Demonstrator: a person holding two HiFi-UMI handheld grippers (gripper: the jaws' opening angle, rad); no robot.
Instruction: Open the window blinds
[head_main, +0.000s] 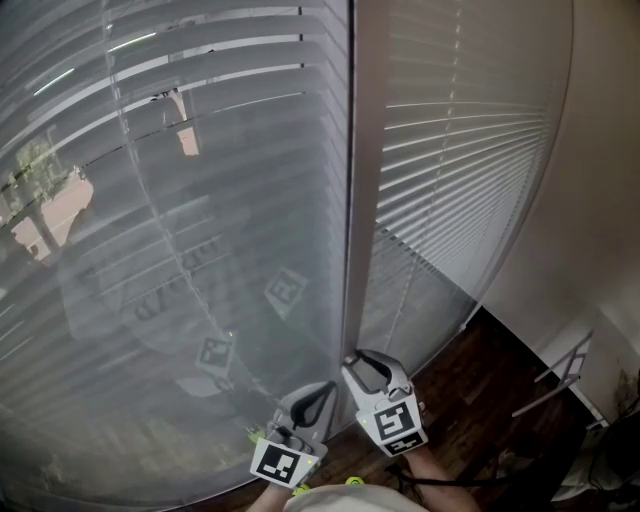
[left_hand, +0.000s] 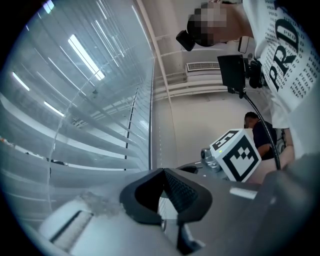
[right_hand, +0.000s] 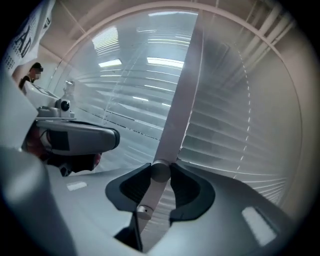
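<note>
Item: tilt wand (right_hand: 149, 200), 6 o'clock in right gripper view, pinched betw. right gripper (right_hand: 161, 169) jaws. Left gripper (left_hand: 164, 172) closed, empty. Venetian blinds (head_main: 200, 200) shut, 10 o'clock. Tip: twist abt wand axis, firm grip.

White blinds (head_main: 200, 200), pale grey wand (right_hand: 152, 192), black-and-white patterned marker cube (left_hand: 235, 155), dark brown floor (head_main: 480, 380).

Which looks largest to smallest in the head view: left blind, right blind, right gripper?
1. left blind
2. right blind
3. right gripper, smallest though nearest the camera, shut on the wand
</note>
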